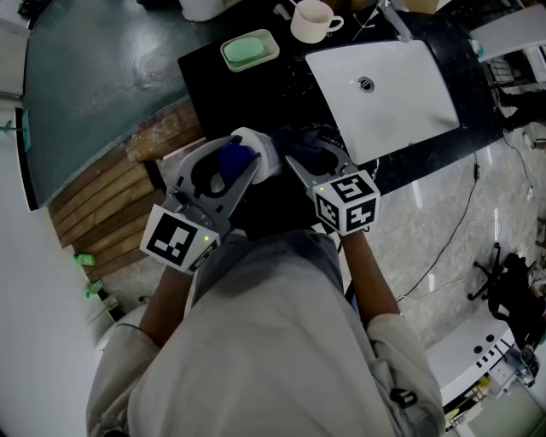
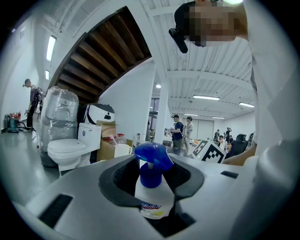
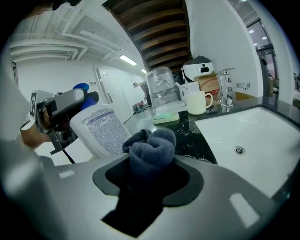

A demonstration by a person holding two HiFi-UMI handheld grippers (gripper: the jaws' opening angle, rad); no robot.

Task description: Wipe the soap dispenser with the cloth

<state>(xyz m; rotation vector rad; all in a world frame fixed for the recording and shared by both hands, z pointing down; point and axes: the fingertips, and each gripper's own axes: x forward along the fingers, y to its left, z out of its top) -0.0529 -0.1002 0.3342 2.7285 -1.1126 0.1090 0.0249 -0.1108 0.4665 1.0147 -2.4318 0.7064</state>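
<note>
With right gripper pinching the bunched dark grey cloth, rub gently all round the white plastic soap bottle with blue pump, gripped tight in left gripper beside it.

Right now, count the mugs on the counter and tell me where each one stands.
1. The white mug stands on the dark counter behind the sink, right of the green soap dish. A white thing cut off at the head view's top edge may be another.
</note>
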